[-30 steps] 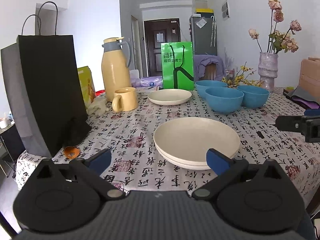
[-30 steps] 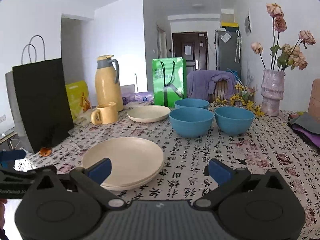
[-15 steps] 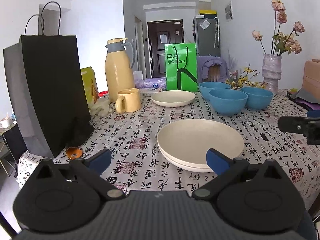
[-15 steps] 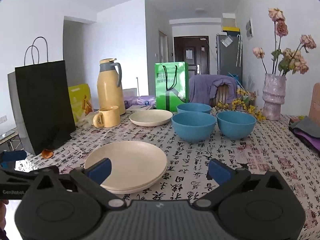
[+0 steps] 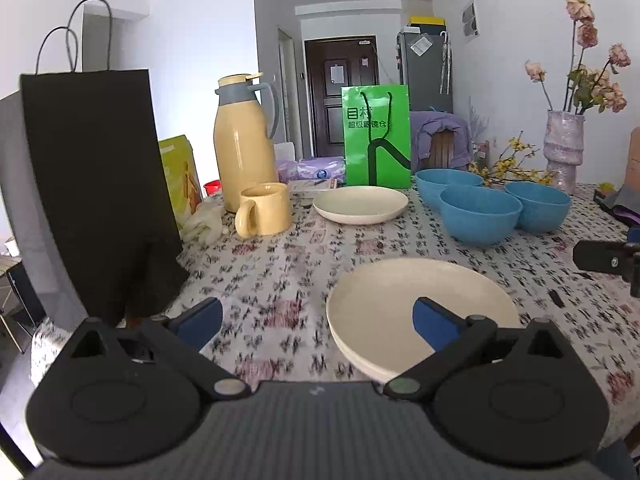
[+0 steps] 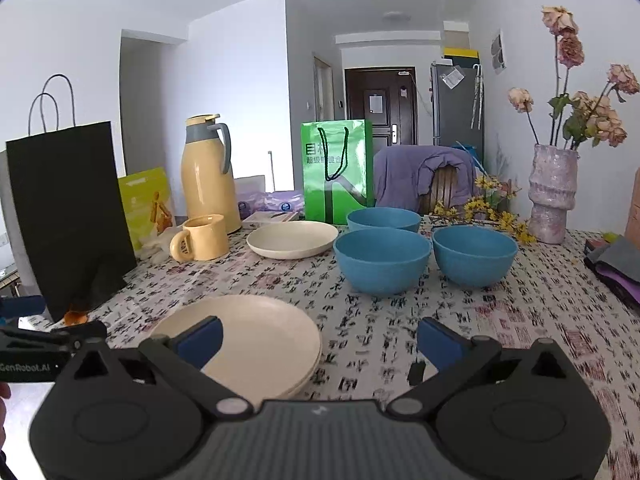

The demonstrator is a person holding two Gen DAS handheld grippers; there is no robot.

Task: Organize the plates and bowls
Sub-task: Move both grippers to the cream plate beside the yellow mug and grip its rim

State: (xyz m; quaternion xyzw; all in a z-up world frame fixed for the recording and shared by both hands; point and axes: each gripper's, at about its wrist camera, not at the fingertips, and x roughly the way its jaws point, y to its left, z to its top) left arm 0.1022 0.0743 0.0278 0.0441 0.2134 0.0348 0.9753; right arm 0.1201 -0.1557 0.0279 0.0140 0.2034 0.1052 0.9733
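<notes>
A stack of cream plates lies on the near part of the patterned table. A single cream plate lies farther back. Three blue bowls stand at the back right. My left gripper is open and empty, just in front of the plate stack's left side. My right gripper is open and empty, above the table to the right of the stack. Each gripper's side shows at the edge of the other's view.
A black paper bag stands at the left edge. A yellow thermos and yellow mug stand behind it. A green bag and a vase of dried flowers stand at the back.
Both grippers have moved forward and slightly lower toward the table. The left view has shifted left, so the plate stack sits more to its right. Both stay open.
</notes>
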